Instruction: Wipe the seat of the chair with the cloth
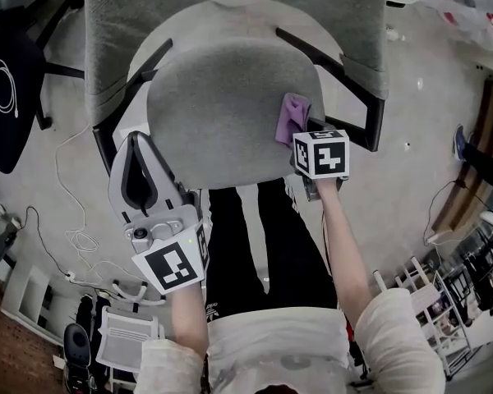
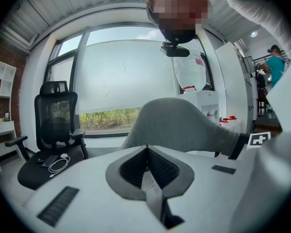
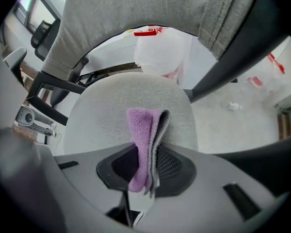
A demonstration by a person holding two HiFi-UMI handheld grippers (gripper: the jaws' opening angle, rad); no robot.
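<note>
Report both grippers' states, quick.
Left gripper: shut, nothing between its jaws.
Right gripper: shut on the purple cloth.

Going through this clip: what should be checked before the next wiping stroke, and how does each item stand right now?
1. Cloth clamped in the right gripper: ok, its folded end sticks out past the jaws.
2. Cloth pressed onto the seat: cannot tell; it sits over the seat's right side, but contact is unclear.
3. Left gripper empty, jaws together: ok.
4. Left gripper off the wiping path: ok, it is at the seat's left edge.
5. Nothing else lying on the seat: ok.
6. Room between the right gripper and the armrest: cannot tell; they look close.
</note>
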